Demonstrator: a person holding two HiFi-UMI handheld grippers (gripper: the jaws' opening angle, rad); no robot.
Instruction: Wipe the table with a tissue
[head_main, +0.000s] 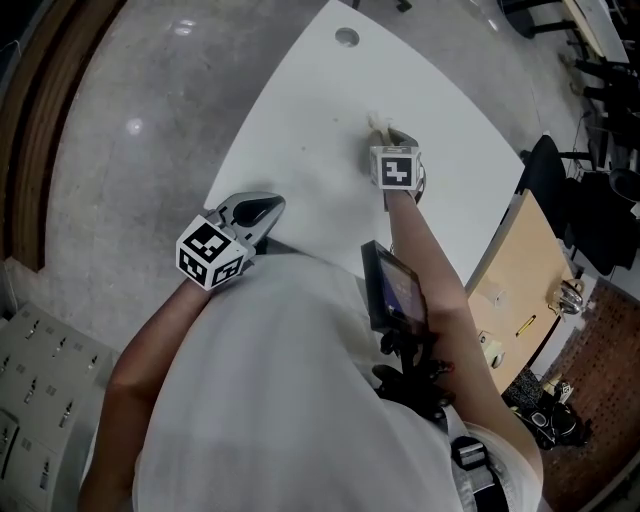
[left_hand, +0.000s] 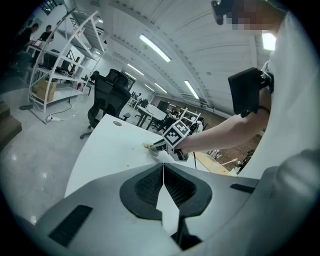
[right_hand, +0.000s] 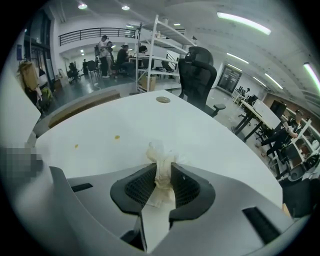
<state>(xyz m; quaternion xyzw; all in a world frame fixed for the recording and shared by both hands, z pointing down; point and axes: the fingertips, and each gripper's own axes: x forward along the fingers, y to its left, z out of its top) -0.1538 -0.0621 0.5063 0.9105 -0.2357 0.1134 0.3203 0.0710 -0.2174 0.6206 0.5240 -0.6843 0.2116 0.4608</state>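
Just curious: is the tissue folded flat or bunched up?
Bunched up: the tissue sits crumpled into a wad, pinched between the fingers of the right gripper.

Tables: one white curved table (head_main: 290, 150) is showing.
Tissues: one crumpled off-white tissue (right_hand: 161, 160).
Stains: two small yellowish spots (right_hand: 116, 137) (right_hand: 76, 146), left of centre.

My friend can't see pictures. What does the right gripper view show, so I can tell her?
The right gripper pinches a crumpled white tissue between its dark jaws, over a white table. Two small yellowish spots lie on the table ahead, to the left. A black office chair stands beyond the far edge.
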